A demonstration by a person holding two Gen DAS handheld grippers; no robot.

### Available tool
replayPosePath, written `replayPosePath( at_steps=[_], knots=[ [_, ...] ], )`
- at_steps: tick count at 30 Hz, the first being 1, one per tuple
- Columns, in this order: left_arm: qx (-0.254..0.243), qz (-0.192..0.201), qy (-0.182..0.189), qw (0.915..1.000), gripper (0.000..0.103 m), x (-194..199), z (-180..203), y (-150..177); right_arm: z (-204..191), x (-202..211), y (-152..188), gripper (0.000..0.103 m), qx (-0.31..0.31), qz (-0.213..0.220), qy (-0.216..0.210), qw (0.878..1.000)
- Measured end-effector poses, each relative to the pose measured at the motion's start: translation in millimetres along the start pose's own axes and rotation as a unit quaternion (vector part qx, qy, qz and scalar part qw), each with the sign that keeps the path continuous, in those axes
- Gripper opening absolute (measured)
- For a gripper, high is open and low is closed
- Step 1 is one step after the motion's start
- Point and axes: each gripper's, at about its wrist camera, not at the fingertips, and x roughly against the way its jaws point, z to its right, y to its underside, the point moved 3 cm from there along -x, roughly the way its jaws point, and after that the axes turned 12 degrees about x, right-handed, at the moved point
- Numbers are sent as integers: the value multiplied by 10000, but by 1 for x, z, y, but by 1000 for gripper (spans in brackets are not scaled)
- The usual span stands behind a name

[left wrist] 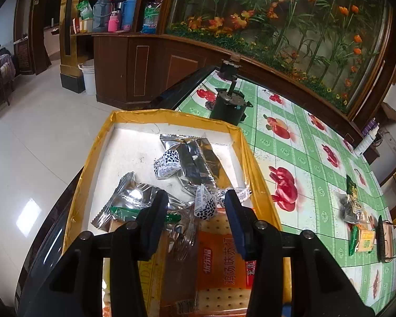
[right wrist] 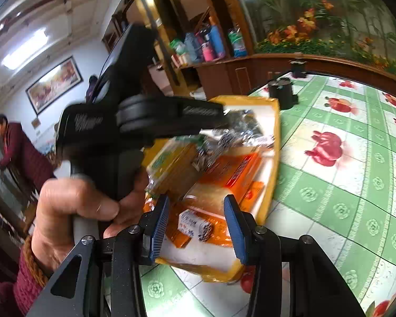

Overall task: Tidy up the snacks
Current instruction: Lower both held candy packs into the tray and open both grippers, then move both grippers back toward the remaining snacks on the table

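A yellow-rimmed white tray (left wrist: pixel 103 142) holds several snack packets: silver foil packs (left wrist: pixel 198 155), small black-and-white spotted packets (left wrist: pixel 167 162), and an orange cracker pack (left wrist: pixel 221 253). My left gripper (left wrist: pixel 196 206) is open and empty, hovering low over the tray's near end above the cracker pack. In the right wrist view the same tray (right wrist: pixel 273 158) shows with the orange cracker pack (right wrist: pixel 232 174). My right gripper (right wrist: pixel 196 219) is open and empty over the tray's near corner. The left gripper body (right wrist: pixel 145 121) and the hand holding it fill the left side.
More snack packets (left wrist: pixel 356 208) lie on the green flower-patterned tablecloth (left wrist: pixel 303 158) to the right of the tray. A black motor-like object (left wrist: pixel 228 105) stands behind the tray. A wooden cabinet (left wrist: pixel 134 66) lies beyond the table, and a person (right wrist: pixel 15 153) stands at far left.
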Motion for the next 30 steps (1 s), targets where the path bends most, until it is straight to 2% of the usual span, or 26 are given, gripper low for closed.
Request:
replayPosePath(
  at_steps=[3, 19, 25, 30],
  knots=[
    [-25, 80, 30, 10000, 52, 7, 3, 0, 10, 6, -2, 47, -189, 80, 20, 9998],
    [-206, 120, 277, 9993, 53, 35, 30, 8, 94, 45, 3, 50, -1301, 298, 516, 9897],
    [-482, 33, 479, 9977, 53, 42, 61, 24, 129, 69, 14, 50, -1351, 267, 914, 9862],
    [-830, -213, 784, 9932, 53, 41, 107, 48, 174, 114, 30, 49, -1673, 414, 1275, 9767]
  ],
)
